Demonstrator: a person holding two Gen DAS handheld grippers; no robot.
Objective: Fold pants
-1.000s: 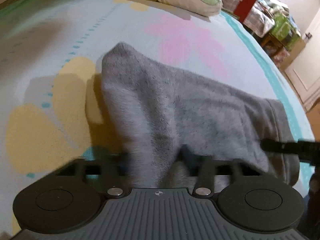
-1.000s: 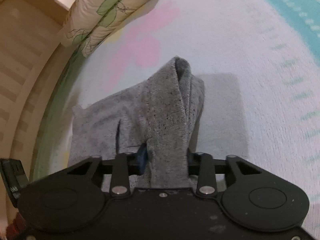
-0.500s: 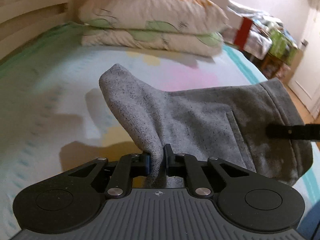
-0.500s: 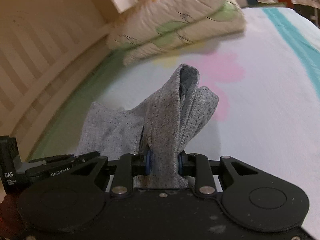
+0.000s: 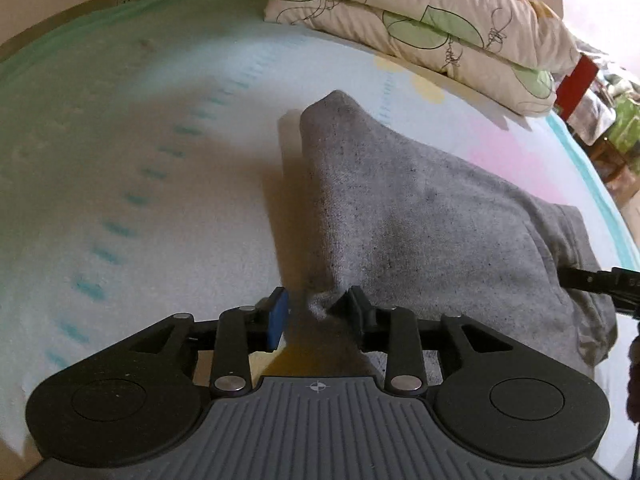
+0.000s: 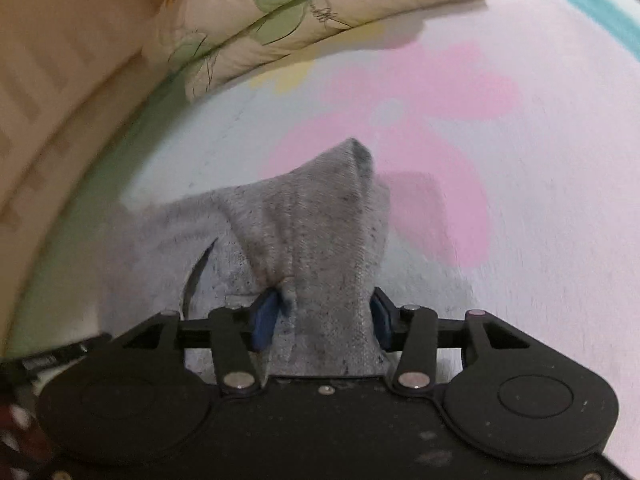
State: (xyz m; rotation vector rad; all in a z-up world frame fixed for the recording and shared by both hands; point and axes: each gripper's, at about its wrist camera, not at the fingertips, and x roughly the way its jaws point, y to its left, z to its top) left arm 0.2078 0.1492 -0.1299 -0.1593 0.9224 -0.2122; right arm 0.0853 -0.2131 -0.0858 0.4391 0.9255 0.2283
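Observation:
The grey pants [image 5: 420, 216] lie in a folded heap on the bed. In the left wrist view my left gripper [image 5: 318, 316] is open, its jaws spread, and a corner of the grey cloth rests loose between them. In the right wrist view my right gripper [image 6: 322, 316] is open too, its jaws wide, with a peaked fold of the pants [image 6: 320, 232] lying between them. The tip of the right gripper shows at the right edge of the left wrist view [image 5: 600, 280].
The bed sheet [image 5: 140, 160] is pale blue with pink and yellow flowers and a teal border. Two leaf-print pillows [image 5: 420, 12] are stacked at the head of the bed. A wooden headboard [image 6: 48, 92] runs along the left. Cluttered shelves [image 5: 600, 92] stand beside the bed.
Both grippers were shut on the lifted pants half a second ago. Both have lowered to the bed and opened, and the cloth now sits loose between the jaws.

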